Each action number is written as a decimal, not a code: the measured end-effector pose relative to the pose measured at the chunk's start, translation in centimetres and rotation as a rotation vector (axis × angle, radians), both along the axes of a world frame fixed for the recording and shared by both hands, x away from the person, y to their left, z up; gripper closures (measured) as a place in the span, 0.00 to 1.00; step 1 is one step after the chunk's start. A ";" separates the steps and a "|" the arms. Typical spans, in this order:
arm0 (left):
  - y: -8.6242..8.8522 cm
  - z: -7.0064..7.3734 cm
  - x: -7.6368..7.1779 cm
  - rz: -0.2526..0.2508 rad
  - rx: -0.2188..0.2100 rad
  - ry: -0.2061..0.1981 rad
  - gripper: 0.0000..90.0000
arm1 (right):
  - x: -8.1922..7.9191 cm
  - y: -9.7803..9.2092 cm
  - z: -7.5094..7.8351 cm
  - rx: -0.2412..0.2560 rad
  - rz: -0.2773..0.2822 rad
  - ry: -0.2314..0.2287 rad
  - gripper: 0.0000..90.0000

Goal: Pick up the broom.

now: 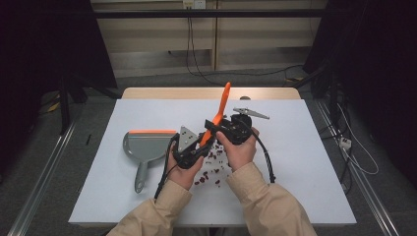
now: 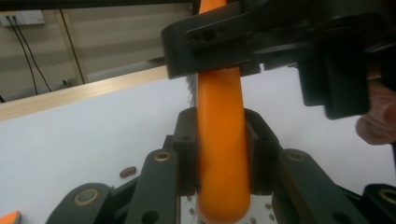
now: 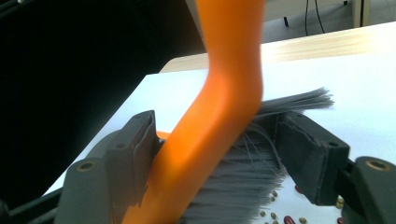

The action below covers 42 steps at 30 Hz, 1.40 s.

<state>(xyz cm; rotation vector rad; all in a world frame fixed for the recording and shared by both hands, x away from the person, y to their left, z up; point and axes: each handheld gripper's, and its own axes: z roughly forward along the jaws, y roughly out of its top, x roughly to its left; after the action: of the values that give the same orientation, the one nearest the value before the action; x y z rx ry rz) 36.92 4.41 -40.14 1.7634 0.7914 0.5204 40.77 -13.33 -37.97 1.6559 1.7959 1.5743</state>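
An orange brush (image 1: 223,101) with grey bristles (image 3: 243,182) is held over the middle of the white table, its handle pointing up and away. My left gripper (image 1: 196,147) is shut on its lower orange end (image 2: 219,140), both pads pressed against it. My right gripper (image 1: 221,127) meets it from the right. Its jaws (image 3: 222,130) close across the brush head, one pad on the orange body and the other against the splayed bristles. A grey dustpan (image 1: 147,145) with an orange lip lies flat to the left of both hands.
Several dark red beans (image 1: 211,169) and small seeds (image 3: 289,218) lie scattered on the white sheet (image 1: 305,162) under and in front of the hands. A wooden strip (image 1: 211,92) edges the table's far side, with cables on the floor beyond it.
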 end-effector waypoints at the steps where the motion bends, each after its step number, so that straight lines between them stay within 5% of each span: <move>1: 0.0 0.0 0.0 0.000 0.000 0.000 0.78 | 0.1 0.0 0.0 0.006 -0.003 0.004 0.35; 15: -0.8 0.3 -0.8 -0.020 0.039 -0.067 0.76 | 0.3 0.1 0.1 0.045 0.006 0.048 0.48; 17: -1.3 0.3 -1.2 -0.031 0.055 -0.086 0.71 | 0.3 0.0 0.1 0.066 -0.005 0.062 0.62; 24: -1.9 0.0 -1.0 -0.033 0.082 -0.085 0.58 | 0.4 -0.5 0.6 0.186 0.008 0.079 0.78; 25: -2.0 0.0 -0.9 -0.044 0.067 -0.067 0.53 | 0.5 -0.5 0.9 0.132 0.027 0.057 0.82; 28: -1.4 0.2 -0.7 -0.086 0.028 -0.019 0.48 | 0.7 -1.1 0.9 0.100 0.028 0.018 0.86; 29: -1.3 0.3 -0.7 -0.089 0.031 0.001 0.44 | 0.8 -1.6 0.9 0.118 0.031 0.014 0.87; 31: -1.1 0.2 -0.6 -0.109 0.036 0.048 0.43 | 0.9 -2.3 1.3 0.031 0.025 -0.029 0.87; 32: -0.9 0.1 -0.6 -0.113 0.035 0.062 0.43 | 0.9 -2.3 1.3 0.031 0.025 -0.029 0.87; 42: 0.7 0.6 0.3 -0.125 0.029 0.108 0.25 | 0.9 -7.1 2.0 -0.092 0.055 -0.025 0.87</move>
<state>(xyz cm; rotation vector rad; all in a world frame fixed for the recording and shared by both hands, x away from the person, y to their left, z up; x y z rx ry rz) 37.18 5.16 -39.50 1.8669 0.7454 0.3571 41.65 -20.40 -35.98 1.5515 1.8869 1.5035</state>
